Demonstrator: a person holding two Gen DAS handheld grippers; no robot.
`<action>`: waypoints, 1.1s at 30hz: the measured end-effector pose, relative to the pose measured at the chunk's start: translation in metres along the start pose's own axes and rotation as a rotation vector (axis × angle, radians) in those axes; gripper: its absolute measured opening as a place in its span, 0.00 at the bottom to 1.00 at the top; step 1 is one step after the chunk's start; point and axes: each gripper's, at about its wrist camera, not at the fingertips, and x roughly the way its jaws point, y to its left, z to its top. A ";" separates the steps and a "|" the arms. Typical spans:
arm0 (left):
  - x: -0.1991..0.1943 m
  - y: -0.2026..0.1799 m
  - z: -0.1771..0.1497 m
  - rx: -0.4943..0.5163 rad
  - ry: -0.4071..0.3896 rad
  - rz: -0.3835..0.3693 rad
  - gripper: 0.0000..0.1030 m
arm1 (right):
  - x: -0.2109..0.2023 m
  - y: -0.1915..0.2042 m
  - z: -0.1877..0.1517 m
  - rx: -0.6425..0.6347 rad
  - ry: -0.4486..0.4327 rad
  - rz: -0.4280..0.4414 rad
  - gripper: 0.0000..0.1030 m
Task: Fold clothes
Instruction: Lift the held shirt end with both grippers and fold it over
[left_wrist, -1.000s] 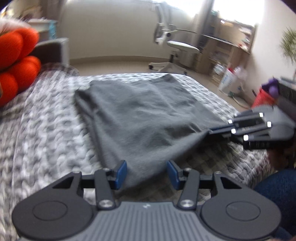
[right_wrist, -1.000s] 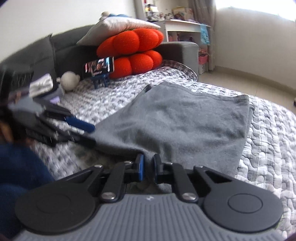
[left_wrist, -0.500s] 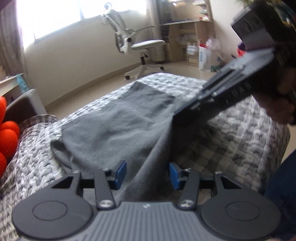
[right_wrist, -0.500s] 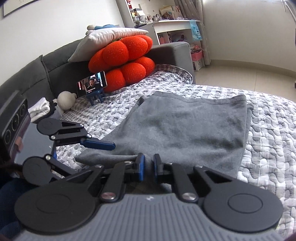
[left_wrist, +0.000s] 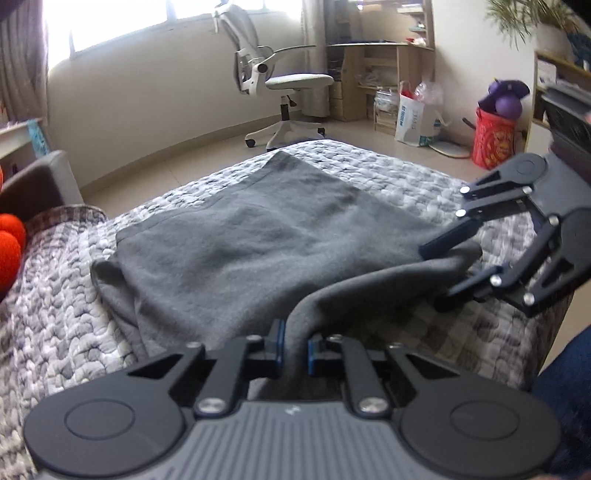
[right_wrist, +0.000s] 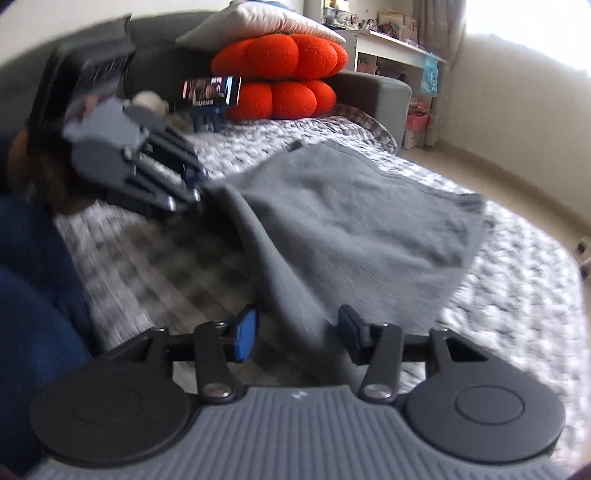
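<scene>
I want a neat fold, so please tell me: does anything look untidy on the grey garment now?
Yes. The near edge of the grey knitted garment is lifted into a ridge between the closing left gripper and the opening right gripper; the rest lies flat on the quilted bed cover.

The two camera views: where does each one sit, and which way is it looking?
Left wrist view: sits on the left claw, looking along the bed toward a desk chair; its claw is closing on the grey garment, a blue-clad leg at the corner.
Right wrist view: sits on the right claw, facing the orange cushions; this claw is opening, cloth between the pads.
Shared: garment, bed, and each other's claw.
</scene>
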 end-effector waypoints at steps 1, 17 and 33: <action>0.001 0.000 0.000 0.002 0.004 -0.002 0.12 | 0.001 0.001 -0.001 -0.029 0.009 -0.022 0.52; -0.017 0.015 -0.036 0.092 0.029 0.079 0.29 | 0.006 -0.001 -0.004 -0.150 0.034 -0.114 0.13; -0.042 0.022 -0.032 -0.030 -0.017 0.056 0.07 | -0.021 0.004 0.002 -0.138 -0.012 -0.163 0.08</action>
